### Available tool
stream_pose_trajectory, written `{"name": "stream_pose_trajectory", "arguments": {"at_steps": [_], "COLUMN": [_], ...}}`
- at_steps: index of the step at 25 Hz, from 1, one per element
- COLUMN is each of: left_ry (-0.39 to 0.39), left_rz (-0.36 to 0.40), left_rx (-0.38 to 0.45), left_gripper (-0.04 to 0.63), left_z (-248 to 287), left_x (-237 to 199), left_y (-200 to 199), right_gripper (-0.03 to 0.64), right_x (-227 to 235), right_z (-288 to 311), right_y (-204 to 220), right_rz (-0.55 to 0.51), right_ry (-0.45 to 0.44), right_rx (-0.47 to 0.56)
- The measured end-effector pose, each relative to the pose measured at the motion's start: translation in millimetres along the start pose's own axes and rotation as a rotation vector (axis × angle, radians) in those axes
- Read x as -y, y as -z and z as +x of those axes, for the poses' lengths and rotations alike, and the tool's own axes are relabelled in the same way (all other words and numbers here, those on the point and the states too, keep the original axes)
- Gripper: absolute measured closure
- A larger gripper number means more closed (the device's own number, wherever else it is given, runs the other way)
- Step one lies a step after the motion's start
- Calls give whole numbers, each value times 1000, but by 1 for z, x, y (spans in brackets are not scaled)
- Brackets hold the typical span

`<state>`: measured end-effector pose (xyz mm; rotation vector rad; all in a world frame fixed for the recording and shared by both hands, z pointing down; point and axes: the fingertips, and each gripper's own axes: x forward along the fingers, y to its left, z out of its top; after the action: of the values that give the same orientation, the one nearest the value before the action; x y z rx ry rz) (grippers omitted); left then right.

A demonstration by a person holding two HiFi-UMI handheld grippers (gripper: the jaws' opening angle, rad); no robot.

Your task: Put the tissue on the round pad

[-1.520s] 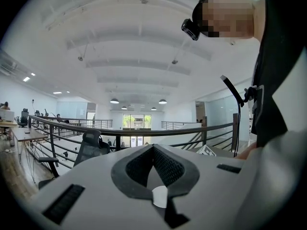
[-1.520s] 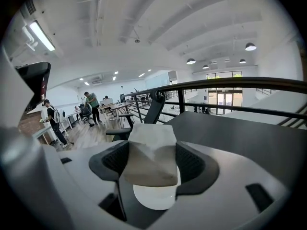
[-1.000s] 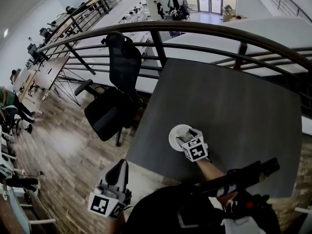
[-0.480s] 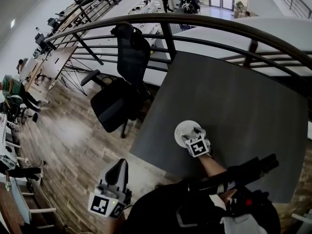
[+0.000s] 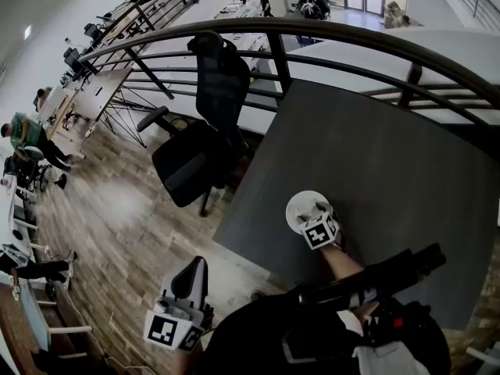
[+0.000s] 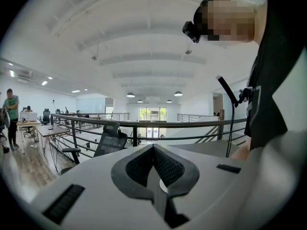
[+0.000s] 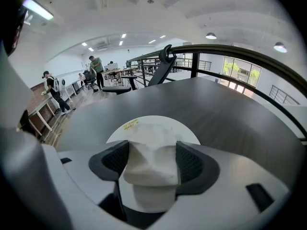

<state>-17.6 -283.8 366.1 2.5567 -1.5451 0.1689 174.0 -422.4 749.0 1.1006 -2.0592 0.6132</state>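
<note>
The tissue (image 7: 152, 164), a crumpled white wad, is held clamped between the jaws of the right gripper (image 7: 152, 150). It is carried just over the near edge of the round pad (image 7: 158, 122); whether it touches the pad cannot be told. A small yellow label (image 7: 129, 124) is seen on the pad's left part.

In the head view the right gripper (image 5: 314, 213) is seen over the white round pad (image 5: 298, 206), which is laid near the left front corner of the dark grey table (image 5: 375, 155). The rest of the tabletop is seen bare around the pad.

The left gripper (image 5: 191, 266) is held well apart from the table, over the wooden floor (image 5: 117, 225); in its own view its jaws (image 6: 153, 150) are pressed together with nothing between them.

A black office chair (image 5: 207, 123) is placed beside the table's left edge, and a dark railing (image 5: 351, 41) is curved round the table's far side.
</note>
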Motion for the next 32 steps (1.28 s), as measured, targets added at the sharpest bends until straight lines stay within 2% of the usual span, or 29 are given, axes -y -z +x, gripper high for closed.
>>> {"name": "stream_pose_trajectory", "arguments": {"at_steps": [3, 8, 13, 16, 22, 29, 30, 31, 32], "left_ry": [-20, -28, -31, -30, -16, 34, 46, 60, 75], "left_rz": [10, 21, 26, 25, 30, 20, 18, 16, 16], "left_rx": [-23, -32, -43, -40, -33, -18, -13, -5, 1], "left_gripper": [591, 591, 591, 591, 591, 591, 591, 591, 591], "left_z": [-6, -9, -12, -11, -11, -5, -4, -3, -4], "left_x": [-2, -4, -2, -3, -11, -18, -19, -19, -18], "left_y": [8, 9, 19, 22, 25, 36, 37, 36, 35], "right_gripper": [308, 308, 308, 307, 307, 308, 318, 370, 392], "right_x": [1, -5, -1, -3, -6, -16, -18, -20, -23], "right_z": [1, 1, 5, 5, -8, -42, -48, -57, -66], "right_y": [0, 8, 3, 5, -21, -73, -81, -89, -97], "right_rz": [-25, 3, -35, -20, 5, 33, 31, 33, 36], "right_ry": [7, -30, -19, -30, -6, -8, -7, -4, -2], "right_rx": [-15, -86, -48, -59, 38, 203, 228, 256, 285]}}
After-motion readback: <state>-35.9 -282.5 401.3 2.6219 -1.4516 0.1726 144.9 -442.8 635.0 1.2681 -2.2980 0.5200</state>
